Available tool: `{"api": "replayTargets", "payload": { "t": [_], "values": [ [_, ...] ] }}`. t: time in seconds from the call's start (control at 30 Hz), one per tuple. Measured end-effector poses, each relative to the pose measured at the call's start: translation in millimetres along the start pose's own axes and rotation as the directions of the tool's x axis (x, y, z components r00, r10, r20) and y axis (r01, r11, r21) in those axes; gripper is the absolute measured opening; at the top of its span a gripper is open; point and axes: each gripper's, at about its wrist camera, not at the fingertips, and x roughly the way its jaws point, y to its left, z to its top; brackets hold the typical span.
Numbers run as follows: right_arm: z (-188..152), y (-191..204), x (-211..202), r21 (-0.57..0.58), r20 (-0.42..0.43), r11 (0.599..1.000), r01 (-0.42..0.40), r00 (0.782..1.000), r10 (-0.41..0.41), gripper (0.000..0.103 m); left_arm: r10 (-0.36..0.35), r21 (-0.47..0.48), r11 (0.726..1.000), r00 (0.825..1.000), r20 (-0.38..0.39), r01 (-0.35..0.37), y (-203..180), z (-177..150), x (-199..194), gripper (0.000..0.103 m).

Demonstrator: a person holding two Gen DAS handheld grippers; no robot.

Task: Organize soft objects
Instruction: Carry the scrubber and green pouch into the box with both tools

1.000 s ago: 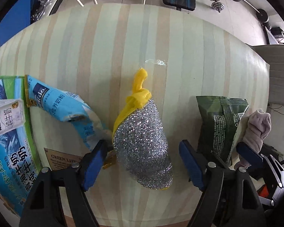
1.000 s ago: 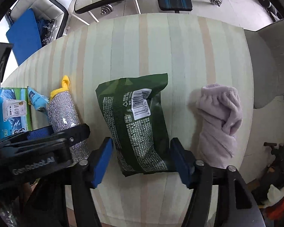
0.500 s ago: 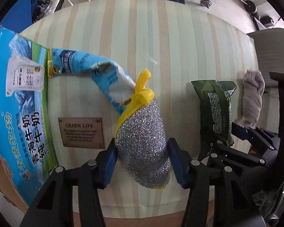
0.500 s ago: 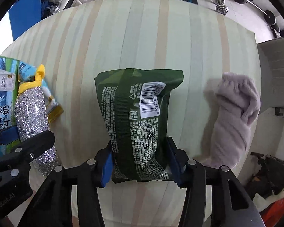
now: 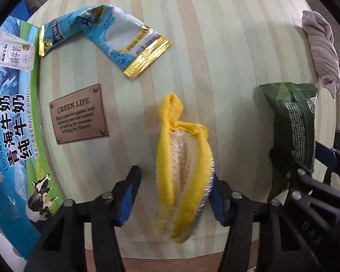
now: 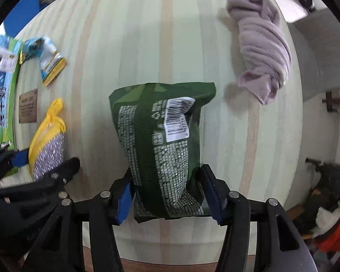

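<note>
In the left wrist view my left gripper [image 5: 173, 195] has its jaws apart; a yellow and silver scrubbing sponge [image 5: 183, 170] stands on its edge between them, touching only the right finger. In the right wrist view my right gripper [image 6: 167, 195] is shut on a dark green packet [image 6: 161, 145] and holds it up off the striped table [image 6: 124, 45]. The sponge [image 6: 46, 142] shows at the left there, the packet [image 5: 294, 136] at the right in the left wrist view. A lilac sock [image 6: 263, 52] lies at the far right. A light blue milk pouch [image 5: 111, 36] lies at the far left.
A blue and green milk carton box [image 5: 9, 117] runs along the table's left edge. A brass plaque [image 5: 78, 114] is fixed to the table between the box and the sponge. The table's near edge [image 6: 170, 256] is just below the grippers.
The left jaws have opened and the sponge has rolled from its silver face onto its edge. The right gripper has lifted the green packet. Both cameras have risen and tilted down.
</note>
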Motion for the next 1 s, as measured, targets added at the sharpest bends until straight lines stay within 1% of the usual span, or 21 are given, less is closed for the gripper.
{"api": "replayTargets", "payload": {
  "t": [0.03,0.1,0.13,0.17,0.2,0.23,0.27,0.33,0.43,0.5,0.57,0.6,0.63,0.67,0.73,0.77,0.8,0.87,0.9,0.93,1.0],
  "values": [
    [5.6,-4.8,-1.5,0.009,0.000,1.000,-0.007,1.000,0.007,0.063,0.000,-0.001,1.000,1.000,0.006,0.000,2.1,-0.2,-2.6,0.032],
    [10.6,-5.7,-4.4,0.001,0.013,1.000,-0.001,1.000,0.001,0.064,-0.021,-0.010,1.000,1.000,-0.005,0.021,22.0,-0.9,-6.2,0.031],
    [14.1,-5.2,-5.6,-0.005,0.020,1.000,0.006,1.000,-0.006,0.062,-0.039,-0.020,0.999,0.999,-0.006,0.039,23.3,-7.5,-9.9,0.030],
    [13.9,-4.8,-8.9,-0.011,0.029,1.000,0.016,0.999,-0.015,0.053,-0.054,-0.031,0.998,0.999,-0.002,0.054,39.1,-15.8,-14.7,0.030],
    [12.0,-3.9,-12.4,-0.017,0.035,1.000,0.011,0.999,-0.011,0.049,-0.062,-0.036,0.997,0.998,0.007,0.062,45.0,-23.7,-18.8,0.030],
    [8.2,-4.8,-15.7,-0.015,0.046,1.000,-0.002,0.999,0.003,0.043,-0.075,-0.042,0.996,0.997,0.021,0.076,49.3,-29.3,-25.9,0.030],
    [5.1,-5.5,-20.6,-0.004,0.054,1.000,-0.028,0.998,0.028,0.040,-0.095,-0.049,0.994,0.995,0.034,0.096,56.1,-32.1,-35.0,0.030],
    [-3.2,-6.4,-32.8,0.010,0.070,0.996,-0.092,0.993,0.091,0.040,-0.138,-0.061,0.988,0.988,0.068,0.142,66.0,-40.2,-55.7,0.030],
    [-23.5,4.4,-61.8,-0.004,0.110,0.987,-0.162,0.981,0.162,0.039,-0.197,-0.072,0.975,0.969,0.150,0.209,86.3,-59.1,-97.4,0.030],
    [-34.5,16.2,-85.5,-0.025,0.140,0.977,-0.213,0.967,0.214,0.039,-0.235,-0.073,0.965,0.953,0.189,0.252,100.9,-70.0,-125.4,0.030],
    [-44.2,30.0,-108.4,-0.045,0.168,0.965,-0.258,0.950,0.262,0.039,-0.247,-0.066,0.961,0.939,0.240,0.269,112.2,-85.6,-156.9,0.030],
    [-50.0,37.2,-120.0,-0.052,0.182,0.957,-0.285,0.940,0.290,0.039,-0.248,-0.058,0.960,0.930,0.272,0.273,123.9,-92.2,-174.3,0.030],
    [-58.5,46.9,-131.2,-0.060,0.192,0.949,-0.310,0.929,0.316,0.039,-0.246,-0.055,0.960,0.923,0.297,0.274,116.2,-96.9,-184.9,0.030],
    [-61.1,57.2,-142.4,-0.069,0.198,0.940,-0.333,0.919,0.340,0.039,-0.242,-0.052,0.960,0.914,0.325,0.273,123.8,-100.8,-199.5,0.030],
    [-66.6,78.9,-165.7,-0.084,0.214,0.921,-0.380,0.896,0.389,0.039,-0.250,-0.049,0.957,0.896,0.368,0.287,150.2,-114.4,-219.2,0.030],
    [-77.1,95.2,-175.3,-0.094,0.221,0.912,-0.399,0.885,0.410,0.039,-0.249,-0.050,0.956,0.891,0.380,0.289,154.8,-119.0,-230.1,0.030],
    [-84.1,112.0,-185.1,-0.105,0.228,0.903,-0.416,0.874,0.429,0.039,-0.252,-0.052,0.954,0.887,0.387,0.294,170.0,-122.7,-240.1,0.030],
    [-95.1,142.8,-202.9,-0.128,0.236,0.890,-0.438,0.858,0.457,0.039,-0.257,-0.061,0.951,0.885,0.389,0.303,195.0,-120.5,-243.1,0.030],
    [-99.5,159.1,-209.8,-0.143,0.237,0.884,-0.444,0.852,0.466,0.039,-0.249,-0.071,0.952,0.887,0.389,0.298,208.0,-118.7,-244.9,0.030],
    [-102.6,180.3,-214.6,-0.155,0.237,0.884,-0.442,0.852,0.468,0.039,-0.230,-0.084,0.956,0.892,0.389,0.283,229.6,-119.1,-245.9,0.030],
    [-112.5,216.3,-219.7,-0.155,0.243,0.885,-0.439,0.852,0.465,0.039,-0.197,-0.105,0.961,0.901,0.387,0.255,257.0,-116.5,-242.0,0.030]
  ]
}}
